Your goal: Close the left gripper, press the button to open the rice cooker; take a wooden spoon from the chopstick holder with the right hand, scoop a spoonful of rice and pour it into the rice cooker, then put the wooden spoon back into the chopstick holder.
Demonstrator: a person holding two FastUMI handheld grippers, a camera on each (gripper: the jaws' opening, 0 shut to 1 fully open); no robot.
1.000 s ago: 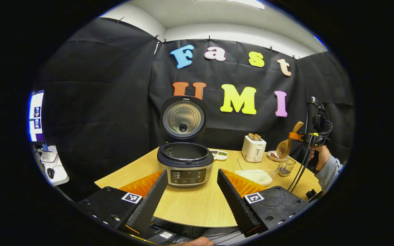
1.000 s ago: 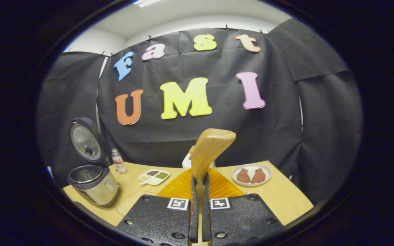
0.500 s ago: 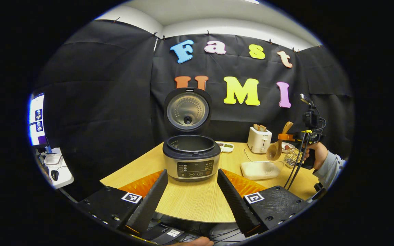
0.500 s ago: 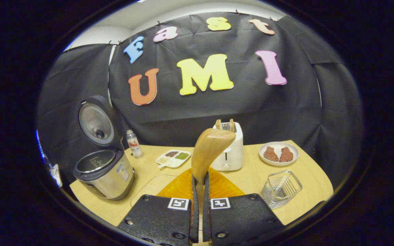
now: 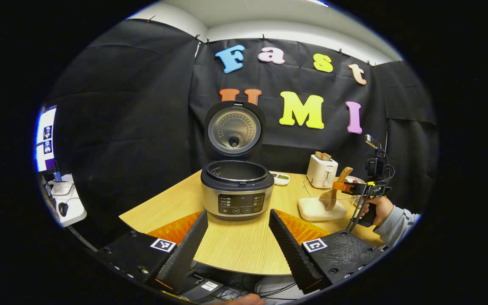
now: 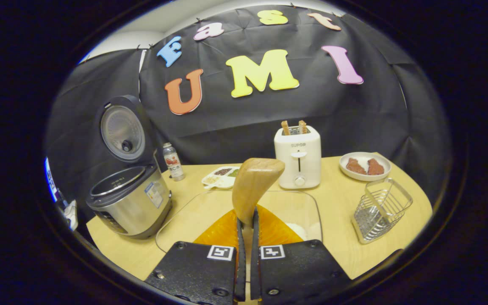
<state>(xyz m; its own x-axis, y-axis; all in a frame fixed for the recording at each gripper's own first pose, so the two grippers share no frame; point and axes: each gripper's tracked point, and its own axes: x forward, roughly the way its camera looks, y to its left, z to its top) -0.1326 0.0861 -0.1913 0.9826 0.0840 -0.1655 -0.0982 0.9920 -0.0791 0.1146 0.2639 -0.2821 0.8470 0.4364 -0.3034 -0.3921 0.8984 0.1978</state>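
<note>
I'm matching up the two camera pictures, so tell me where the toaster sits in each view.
Left gripper view: the toaster stands right of centre at the table's far edge, behind the clear rice container.
Right gripper view: the toaster stands just right of centre, beyond the wooden spoon.
Shared landmark: the open rice cooker, to the toaster's left in both.

— Where's the cooker (image 6: 129,203) from my right gripper view?

— On the table (image 6: 337,199), far left, lid (image 6: 122,132) standing up behind the pot. A bottle (image 6: 172,161) is just right of it, then a small tray (image 6: 220,176) further right.

— And the dish (image 6: 299,212)?

— In front of me, between cooker and holder (image 6: 379,209). The toaster (image 6: 298,156) stands behind the dish; a plate (image 6: 364,166) sits right of the toaster, behind the holder.

— The spoon (image 6: 253,186)?

— I see it over the dish, between my right gripper (image 6: 247,258) fingers.
</note>
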